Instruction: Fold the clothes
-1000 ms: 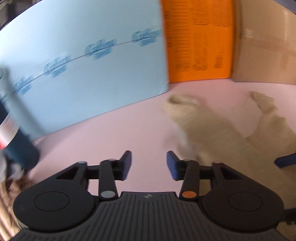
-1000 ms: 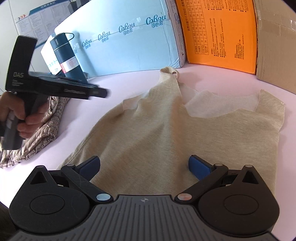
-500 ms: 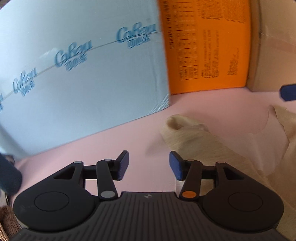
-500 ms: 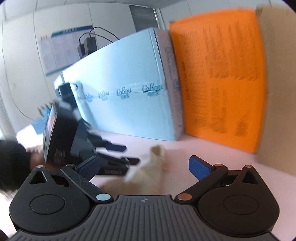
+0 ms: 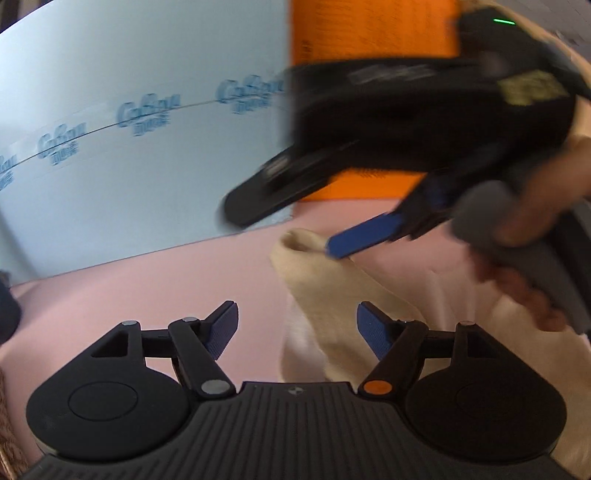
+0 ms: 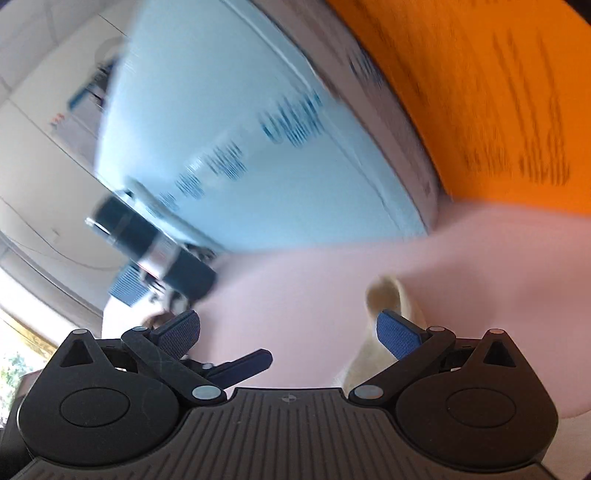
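Now we see the beige knit garment (image 5: 332,295) lying on the pale pink bench (image 5: 147,288), one narrow end reaching toward the light blue printed box (image 5: 129,129) and the orange printed box (image 5: 369,33). Our left gripper (image 5: 297,325) hangs low over that strip, fingers wide and holding nothing. Our right gripper (image 6: 288,328) is also spread wide, its right finger just beside the cloth's tip. A dark blue flask (image 6: 155,251) stands further left, blurred.
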{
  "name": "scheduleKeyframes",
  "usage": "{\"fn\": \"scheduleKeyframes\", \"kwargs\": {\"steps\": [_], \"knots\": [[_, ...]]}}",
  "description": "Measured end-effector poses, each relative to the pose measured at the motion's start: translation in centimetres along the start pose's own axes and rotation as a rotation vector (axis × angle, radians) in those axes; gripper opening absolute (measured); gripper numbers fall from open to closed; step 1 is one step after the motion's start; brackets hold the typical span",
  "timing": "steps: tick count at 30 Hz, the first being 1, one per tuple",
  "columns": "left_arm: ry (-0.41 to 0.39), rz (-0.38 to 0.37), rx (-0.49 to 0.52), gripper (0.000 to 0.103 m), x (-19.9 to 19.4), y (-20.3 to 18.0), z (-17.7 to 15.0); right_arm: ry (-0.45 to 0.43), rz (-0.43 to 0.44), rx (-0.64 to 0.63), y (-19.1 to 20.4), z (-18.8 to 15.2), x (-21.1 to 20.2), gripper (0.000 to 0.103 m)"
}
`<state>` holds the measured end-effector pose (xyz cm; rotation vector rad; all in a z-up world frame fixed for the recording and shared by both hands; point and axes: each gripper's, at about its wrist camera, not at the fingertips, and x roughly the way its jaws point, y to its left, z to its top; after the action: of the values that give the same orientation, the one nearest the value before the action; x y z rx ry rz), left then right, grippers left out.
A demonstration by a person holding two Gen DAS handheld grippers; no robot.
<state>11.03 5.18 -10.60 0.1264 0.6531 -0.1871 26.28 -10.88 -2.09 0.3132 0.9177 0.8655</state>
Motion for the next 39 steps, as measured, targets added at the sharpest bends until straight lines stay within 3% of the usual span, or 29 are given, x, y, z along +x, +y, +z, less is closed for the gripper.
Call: {"fn": "scheduleKeyframes", "kwargs": {"steps": [4, 6, 7, 13, 15, 17, 20, 24, 26, 28, 29, 32, 36, 38, 39], "knots": [[0.061, 0.010, 0.062, 0.069, 1.3, -1.2, -0.6, 0.057, -0.050, -0.028, 0.1, 0.9, 3.0, 0.103], [0.066, 0.014, 0.064, 0.072, 1.7, -1.3, -0.8, 0.005, -0.268, -0.189, 1.0, 1.3, 3.6, 0.103], [0.061, 0.017, 0.061, 0.076, 1.7, -1.3, -0.9, -0.020, -0.311, -0.247, 1.3, 1.4, 3.6, 0.103], [0.056, 0.024, 0.043, 0.086, 2.5, -1.2, -1.1, 0.003, -0.074, -0.139, 1.2, 1.4, 2.6, 0.103], [0.054, 0.027, 0.038, 0.087, 2.7, -1.2, -1.2, 0.114, -0.069, -0.074, 0.4, 1.2, 3.6, 0.103], [0.051, 0.030, 0.043, 0.087, 2.8, -1.4, -1.2, 0.109, -0.026, -0.052, 0.1, 0.9, 3.4, 0.103], [0.052, 0.036, 0.053, 0.088, 3.1, -1.7, -1.0, 0.133, 0.123, 0.025, -0.8, 0.9, 3.9, 0.103], [0.053, 0.041, 0.049, 0.088, 3.5, -2.0, -0.9, 0.072, 0.079, -0.074, 0.1, 1.2, 4.7, 0.103], [0.054, 0.043, 0.045, 0.089, 3.7, -2.1, -0.9, -0.049, -0.061, -0.221, 1.4, 1.3, 4.0, 0.103], [0.054, 0.046, 0.044, 0.089, 3.8, -2.3, -0.9, -0.170, -0.075, -0.312, 2.3, 1.4, 2.8, 0.103], [0.054, 0.048, 0.043, 0.089, 3.9, -2.4, -0.9, -0.186, -0.053, -0.322, 2.5, 1.5, 2.3, 0.103], [0.058, 0.062, 0.044, 0.090, 4.3, -2.4, -0.8, -0.127, -0.028, -0.305, 2.4, 1.9, 2.2, 0.103], [0.067, 0.082, 0.044, 0.091, 4.8, -2.2, -0.6, 0.050, 0.023, -0.219, 1.4, 1.5, 3.8, 0.103], [0.071, 0.092, 0.045, 0.103, 5.1, -2.2, -0.6, 0.123, 0.045, -0.185, 1.0, 1.3, 5.0, 0.103], [0.075, 0.094, 0.043, 0.103, 5.2, -2.1, -0.5, 0.104, 0.053, -0.203, 1.0, 1.2, 5.1, 0.103]]}}
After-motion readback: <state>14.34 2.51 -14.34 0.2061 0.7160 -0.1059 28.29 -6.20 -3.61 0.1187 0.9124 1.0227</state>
